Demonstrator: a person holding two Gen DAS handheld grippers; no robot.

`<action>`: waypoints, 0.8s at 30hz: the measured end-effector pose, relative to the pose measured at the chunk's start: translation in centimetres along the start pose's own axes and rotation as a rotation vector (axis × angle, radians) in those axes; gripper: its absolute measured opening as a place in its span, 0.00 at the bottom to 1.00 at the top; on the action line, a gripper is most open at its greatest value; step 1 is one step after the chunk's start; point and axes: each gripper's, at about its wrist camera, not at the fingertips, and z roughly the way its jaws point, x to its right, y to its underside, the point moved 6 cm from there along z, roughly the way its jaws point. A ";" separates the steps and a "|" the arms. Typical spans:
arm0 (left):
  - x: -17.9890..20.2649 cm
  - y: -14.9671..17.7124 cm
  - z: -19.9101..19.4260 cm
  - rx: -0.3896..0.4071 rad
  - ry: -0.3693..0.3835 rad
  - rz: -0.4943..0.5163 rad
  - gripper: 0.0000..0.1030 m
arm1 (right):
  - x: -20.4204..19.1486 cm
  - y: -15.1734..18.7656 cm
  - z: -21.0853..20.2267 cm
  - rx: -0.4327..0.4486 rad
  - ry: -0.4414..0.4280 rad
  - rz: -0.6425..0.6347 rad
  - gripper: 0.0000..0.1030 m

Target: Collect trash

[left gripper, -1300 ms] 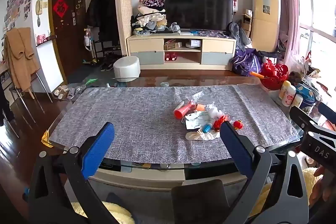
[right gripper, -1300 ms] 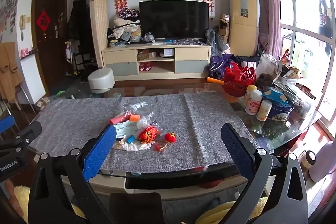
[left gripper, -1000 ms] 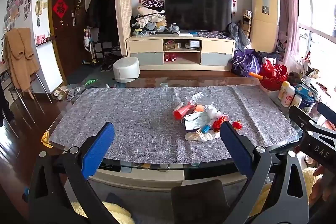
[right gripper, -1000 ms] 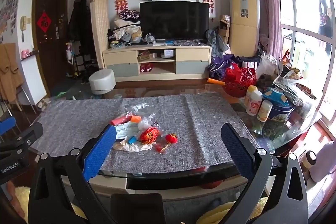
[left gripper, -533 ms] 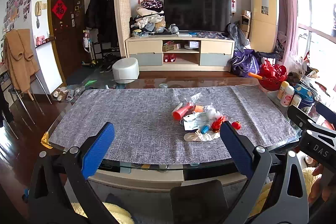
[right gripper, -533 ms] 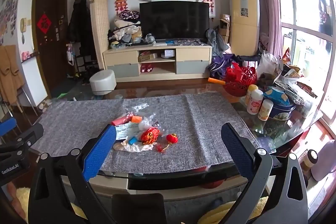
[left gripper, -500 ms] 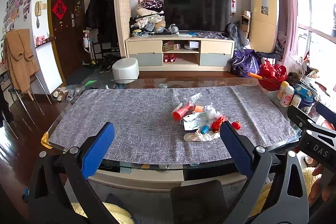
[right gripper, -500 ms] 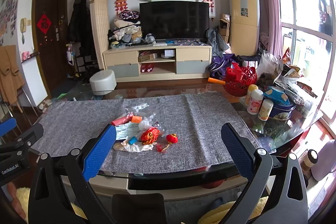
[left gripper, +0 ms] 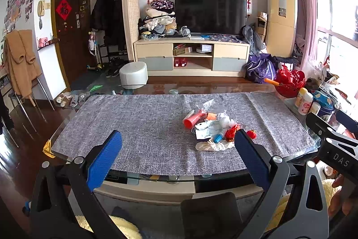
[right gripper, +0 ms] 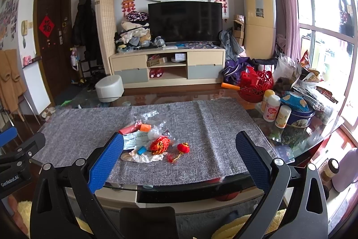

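The step in hand looks like the approach, with nothing collected yet. The trash pile (left gripper: 211,127), made up of a red tube, crinkled clear wrap, a paper slip, red ornaments and a blue cap, lies on the grey cloth (left gripper: 138,122) covering the glass desk (left gripper: 67,124), right of centre in the left wrist view and left of centre in the right wrist view. Left gripper (left gripper: 177,158) and right gripper (right gripper: 179,159) hover short of the desk edge, jaws spread wide and holding nothing. Next, one gripper should probably reach forward over the pile and close on a piece. Against the earlier frames, the views have barely shifted.
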 end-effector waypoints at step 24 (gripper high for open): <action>0.2 -1.0 -0.7 0.008 0.007 -0.008 0.92 | -0.1 -0.1 -0.7 0.029 -0.003 0.019 0.97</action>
